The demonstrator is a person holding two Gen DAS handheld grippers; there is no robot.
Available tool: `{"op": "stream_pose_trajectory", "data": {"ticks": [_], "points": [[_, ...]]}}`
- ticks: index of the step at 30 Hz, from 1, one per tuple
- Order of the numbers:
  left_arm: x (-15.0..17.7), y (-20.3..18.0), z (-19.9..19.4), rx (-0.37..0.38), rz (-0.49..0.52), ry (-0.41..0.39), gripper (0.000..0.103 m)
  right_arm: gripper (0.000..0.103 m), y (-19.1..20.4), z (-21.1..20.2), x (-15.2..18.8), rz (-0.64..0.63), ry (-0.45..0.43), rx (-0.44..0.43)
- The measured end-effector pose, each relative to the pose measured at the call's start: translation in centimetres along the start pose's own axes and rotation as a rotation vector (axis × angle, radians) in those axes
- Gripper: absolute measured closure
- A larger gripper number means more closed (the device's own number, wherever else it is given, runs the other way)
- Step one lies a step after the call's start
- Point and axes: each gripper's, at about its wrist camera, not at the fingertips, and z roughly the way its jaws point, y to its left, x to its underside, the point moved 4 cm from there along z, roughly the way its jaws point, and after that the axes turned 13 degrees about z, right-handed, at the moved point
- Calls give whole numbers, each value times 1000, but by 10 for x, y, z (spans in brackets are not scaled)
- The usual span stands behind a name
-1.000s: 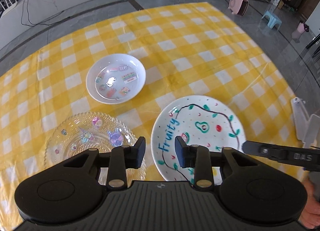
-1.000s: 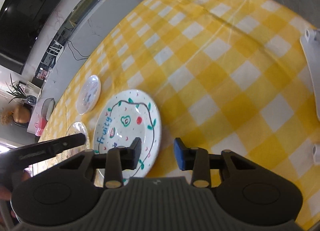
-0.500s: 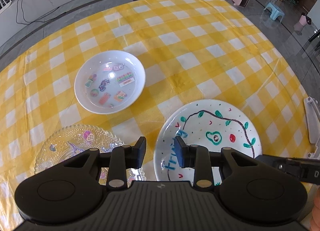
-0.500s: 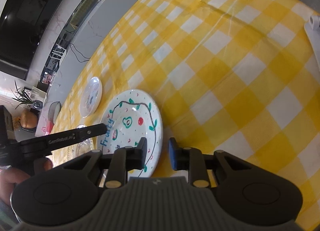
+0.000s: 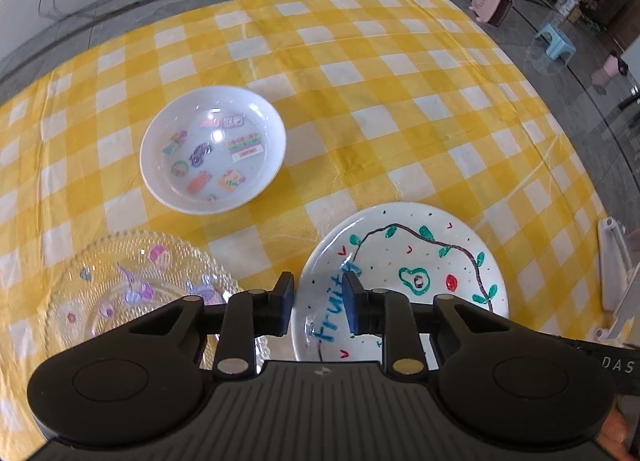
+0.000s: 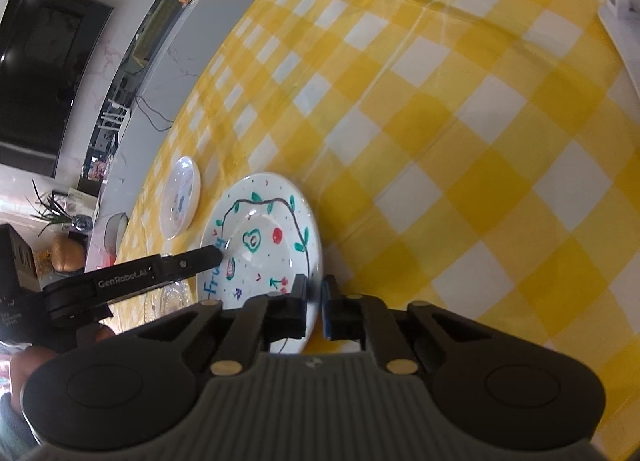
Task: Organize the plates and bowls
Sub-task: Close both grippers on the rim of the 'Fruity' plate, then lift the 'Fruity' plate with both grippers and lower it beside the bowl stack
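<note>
Yellow-checked tablecloth (image 5: 400,73) carries three dishes well apart: a painted "Fruity" plate (image 5: 420,261), a clear glass plate (image 5: 120,281) and a white sticker bowl (image 5: 214,149). The right gripper (image 6: 314,303) is clamped on the painted plate's near rim, likely to lift it for stacking. The left gripper (image 5: 318,303) is closing across the opposite rim, apparently steadying it, pads not yet visibly pressing.
</note>
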Motion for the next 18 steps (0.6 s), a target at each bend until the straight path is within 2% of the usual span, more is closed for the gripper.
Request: {"op": "stream_pose_trajectory", "data": {"ticks": [8,18], "points": [[7,-9,-8,20,-66,1,85,98,-10,-11,-9,35,-28,3],[24,-34,-34,40,-123,-31,87,97,-23,-31,-12,72,-33,11]]}}
